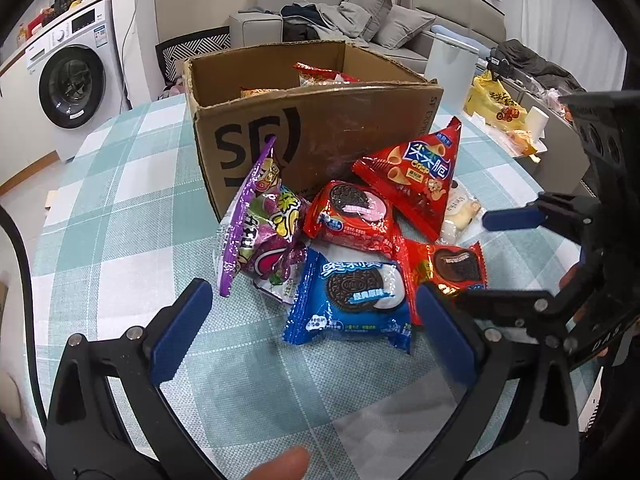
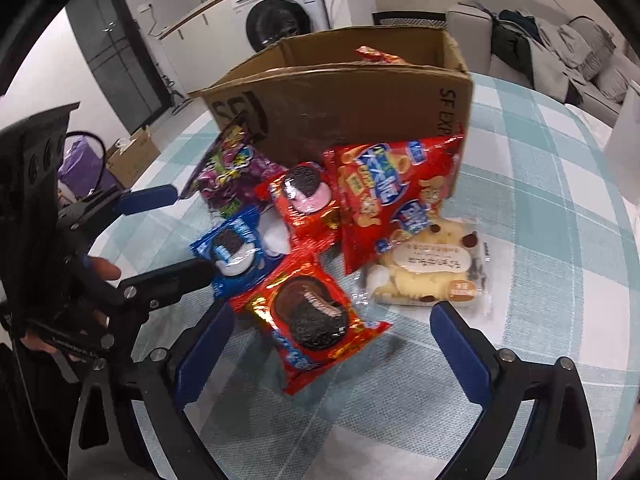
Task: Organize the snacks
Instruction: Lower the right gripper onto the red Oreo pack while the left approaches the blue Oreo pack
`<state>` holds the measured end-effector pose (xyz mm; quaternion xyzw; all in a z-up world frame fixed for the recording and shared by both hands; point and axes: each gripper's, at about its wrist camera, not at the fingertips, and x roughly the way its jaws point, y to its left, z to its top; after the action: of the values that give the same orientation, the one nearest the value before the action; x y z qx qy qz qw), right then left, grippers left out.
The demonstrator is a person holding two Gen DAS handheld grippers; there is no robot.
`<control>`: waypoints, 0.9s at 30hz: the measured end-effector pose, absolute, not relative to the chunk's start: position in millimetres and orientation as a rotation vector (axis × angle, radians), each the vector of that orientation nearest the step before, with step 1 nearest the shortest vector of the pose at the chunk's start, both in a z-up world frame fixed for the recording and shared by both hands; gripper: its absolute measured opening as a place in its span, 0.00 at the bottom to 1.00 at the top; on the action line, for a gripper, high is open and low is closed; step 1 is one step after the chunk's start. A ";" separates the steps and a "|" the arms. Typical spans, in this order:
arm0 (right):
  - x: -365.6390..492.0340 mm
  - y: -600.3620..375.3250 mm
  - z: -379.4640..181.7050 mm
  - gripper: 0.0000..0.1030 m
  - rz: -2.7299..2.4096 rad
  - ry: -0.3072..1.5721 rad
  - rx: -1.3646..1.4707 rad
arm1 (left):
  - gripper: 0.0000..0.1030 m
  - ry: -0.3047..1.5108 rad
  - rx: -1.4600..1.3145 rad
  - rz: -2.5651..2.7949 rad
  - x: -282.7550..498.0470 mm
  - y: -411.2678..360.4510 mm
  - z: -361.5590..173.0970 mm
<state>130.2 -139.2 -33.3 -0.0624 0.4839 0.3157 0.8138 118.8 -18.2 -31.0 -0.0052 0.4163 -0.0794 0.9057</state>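
Several snack packs lie on the checked tablecloth in front of an open cardboard box (image 1: 320,128) (image 2: 340,100) that holds more snacks. My left gripper (image 1: 314,334) (image 2: 168,240) is open, its pads either side of the near end of a blue Oreo pack (image 1: 352,300) (image 2: 236,248). My right gripper (image 2: 332,352) (image 1: 492,260) is open around a red chocolate Oreo pack (image 2: 312,320) (image 1: 452,268), with the right pad well clear of it. Behind lie a purple candy bag (image 1: 264,220), a red pink-cream Oreo pack (image 1: 352,216), a red crisps bag (image 1: 420,172) and a wrapped bread (image 2: 432,272).
The round table (image 1: 120,200) drops off at left and right. A washing machine (image 1: 72,80) stands beyond it to the left, and a grey sofa (image 1: 360,12) sits behind the box. A yellow bag (image 1: 496,104) lies on a side surface at right. A fingertip (image 1: 280,464) shows at the bottom.
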 end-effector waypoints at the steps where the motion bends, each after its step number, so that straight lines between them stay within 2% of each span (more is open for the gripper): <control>1: 128.7 -137.4 -34.1 0.91 0.686 1.036 -0.136 | 0.99 0.857 -0.008 -0.165 118.3 -17.2 -29.4; 5: 125.2 -132.9 -40.7 0.85 0.719 1.052 -0.135 | 0.98 0.851 -0.018 -0.169 116.1 -12.8 -24.6; 8: 123.9 -130.7 -43.1 0.80 0.743 1.062 -0.126 | 0.91 0.860 -0.035 -0.188 116.6 -10.4 -24.8; 11: 118.5 -126.8 -43.7 0.78 0.786 1.068 -0.143 | 0.89 0.869 -0.043 -0.210 116.4 -10.4 -26.1; 23: 104.7 -102.3 -52.9 0.78 0.794 1.017 -0.270 | 0.88 0.883 -0.024 -0.238 114.9 -16.9 -30.5; 27: 104.5 -99.1 -55.4 0.63 0.813 1.016 -0.284 | 0.88 0.885 -0.016 -0.235 114.3 -15.6 -29.7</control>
<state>104.5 -99.1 -55.4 -0.1320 0.4712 0.3771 0.7863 114.3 -15.6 -29.7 -0.0077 0.4273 -0.1133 0.8970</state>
